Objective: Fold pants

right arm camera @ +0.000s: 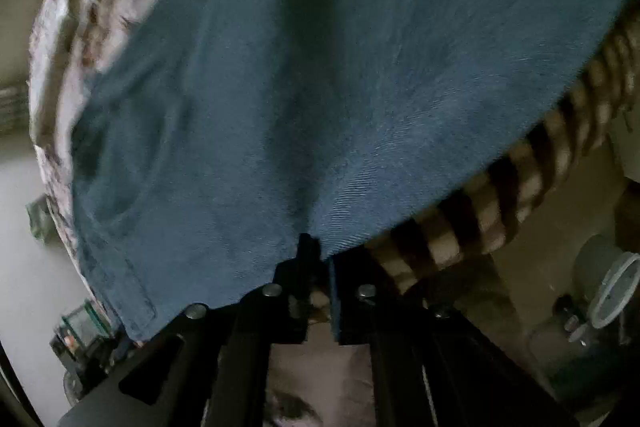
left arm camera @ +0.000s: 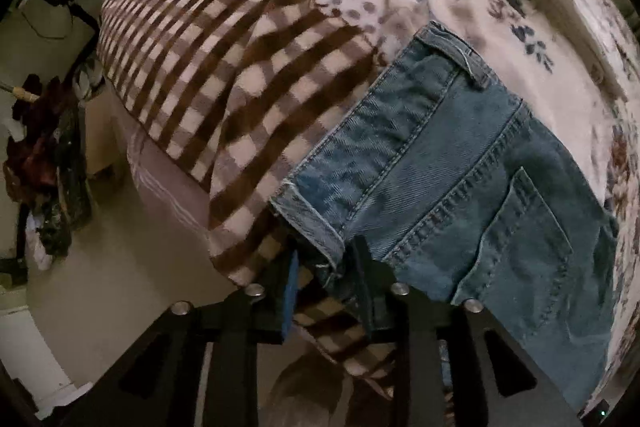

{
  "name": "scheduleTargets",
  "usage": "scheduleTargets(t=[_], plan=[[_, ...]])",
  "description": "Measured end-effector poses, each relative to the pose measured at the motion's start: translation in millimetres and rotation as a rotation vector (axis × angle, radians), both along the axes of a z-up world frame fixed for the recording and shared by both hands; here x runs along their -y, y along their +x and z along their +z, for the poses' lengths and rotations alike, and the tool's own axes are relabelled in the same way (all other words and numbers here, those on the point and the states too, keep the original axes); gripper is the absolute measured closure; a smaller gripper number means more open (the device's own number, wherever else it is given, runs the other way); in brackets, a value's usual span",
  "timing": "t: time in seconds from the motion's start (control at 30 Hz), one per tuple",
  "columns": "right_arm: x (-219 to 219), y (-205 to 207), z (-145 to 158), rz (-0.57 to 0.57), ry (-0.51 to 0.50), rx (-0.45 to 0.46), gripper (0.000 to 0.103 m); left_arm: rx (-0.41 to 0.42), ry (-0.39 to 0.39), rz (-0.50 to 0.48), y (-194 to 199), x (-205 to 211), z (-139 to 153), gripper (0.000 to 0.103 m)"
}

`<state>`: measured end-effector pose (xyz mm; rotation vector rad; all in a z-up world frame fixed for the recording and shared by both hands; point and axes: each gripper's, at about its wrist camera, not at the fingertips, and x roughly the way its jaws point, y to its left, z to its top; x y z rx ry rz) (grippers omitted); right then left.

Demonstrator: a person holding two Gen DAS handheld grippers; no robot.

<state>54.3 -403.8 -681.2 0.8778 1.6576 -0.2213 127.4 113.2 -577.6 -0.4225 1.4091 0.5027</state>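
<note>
Pants (left arm camera: 460, 167) in blue denim, laid flat on checked and floral blanket (left arm camera: 224, 79) at near edge of bed, seat side up with back pocket (left arm camera: 532, 239) and belt loop (left arm camera: 460, 57) showing; placed flat so that layers stay aligned for folding. Turned-up hem corner (left arm camera: 312, 219) resting close to waistband, suggesting legs already brought over once; judged as midway through task, with a further fold remaining. Left gripper (left arm camera: 328, 275) pointed down at blanket edge, fingers drawn narrow and apparently clamped on bunched denim at hem corner; grip placed at corner to control both stacked layers at once. Right gripper (right arm camera: 320, 263) angled downward at opposite near edge, fingers nearly together and pinched on thin denim edge, with checked border just beside on right; grip set well apart from left one to keep edge taut and level between both. Wide span of cloth filling right wrist view, blurred, so seams there hard to read. Lift both corners evenly and carry across toward far side; avoid uneven pull, likely cause of skewed fold or slipped layer. Beyond bed: floor (left arm camera: 120, 227) below, cluttered at far left
</note>
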Motion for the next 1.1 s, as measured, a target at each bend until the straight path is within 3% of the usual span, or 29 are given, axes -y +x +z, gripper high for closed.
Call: scheduleTargets(t=[0.03,0.1,0.17,0.3,0.47,0.63,0.77,0.8,0.93,1.03,1.1], plan=[[4.2,1.3,0.4,-0.021,0.038,0.008,0.086,-0.002,0.016,-0.019,2.0,4.9,4.9,0.075],[17.5,-0.7,11.3,-0.041,0.065,0.06,0.074,0.02,0.074,-0.107,3.1,26.8,22.3,0.058],[39.7,-5.8,29.7,-0.051,0.014,0.109,0.071,0.03,0.115,-0.223,1.9,67.6,37.9,0.012],[122.8,-27.8,59.9,-0.227,-0.133,0.148,0.071,0.026,0.074,-0.396,0.2,159.8,40.2,0.011],[260.1,-45.2,78.2,-0.483,-0.305,0.158,0.071,-0.013,0.011,-0.553,2.0,275.8,18.8,0.011],[356.6,-36.0,71.2,-0.579,-0.368,0.141,0.071,-0.034,-0.004,-0.702,8.4,389.0,3.1,0.011],[389.2,-19.1,53.8,-0.546,-0.372,0.159,0.074,-0.03,-0.012,-0.767,12.3,436.2,1.0,0.011],[389.8,-13.4,50.6,-0.524,-0.376,0.166,0.091,-0.032,-0.01,-0.788,14.3,446.6,0.3,0.011],[386.2,-6.5,59.2,-0.445,-0.44,0.159,0.093,-0.042,0.005,-0.829,18.9,458.2,-1.7,0.011],[382.2,-18.4,75.9,-0.458,-0.453,0.164,0.093,-0.052,0.015,-0.828,23.8,453.7,-2.0,0.011],[384.9,-23.1,70.7,-0.461,-0.424,0.146,0.093,-0.057,0.02,-0.82,25.9,452.4,-4.0,0.011]])
